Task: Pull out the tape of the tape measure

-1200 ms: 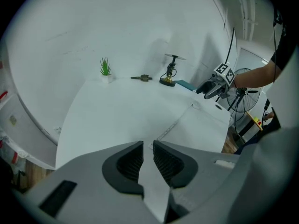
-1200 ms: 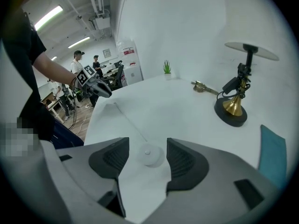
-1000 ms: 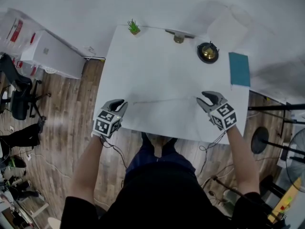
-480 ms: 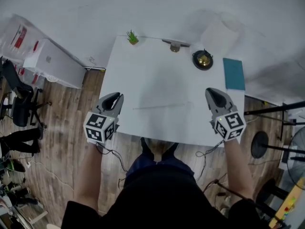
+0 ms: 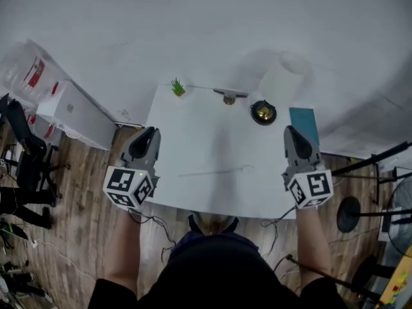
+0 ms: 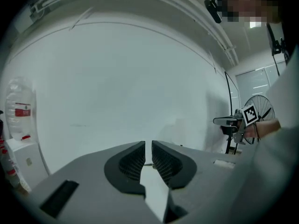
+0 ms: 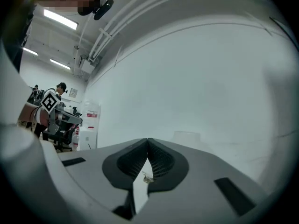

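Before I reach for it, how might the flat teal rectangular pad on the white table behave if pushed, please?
The flat teal rectangular pad lies flush, so it would probably slide rather than roll or tip. It sits by the right edge of the white table, so an outward push might drop it. It looks thin, so it is likely awkward to pinch.

The left claw [image 5: 147,134] and the right claw [image 5: 293,131] are formed of grey shells with black curved jaws, lined with cross-hatched pads [image 6: 133,160]. A cube [image 5: 129,187] with black-and-white square markers is carried behind each. Thin dark cables [image 5: 154,223] are trailed from beneath both. The left claw's jaws have just been drawn closer; a slim gap is left, with nothing pressed between. A black top [image 5: 212,275], its sleeves ended high on the arms, and dark blue trousers [image 5: 193,237] are worn.
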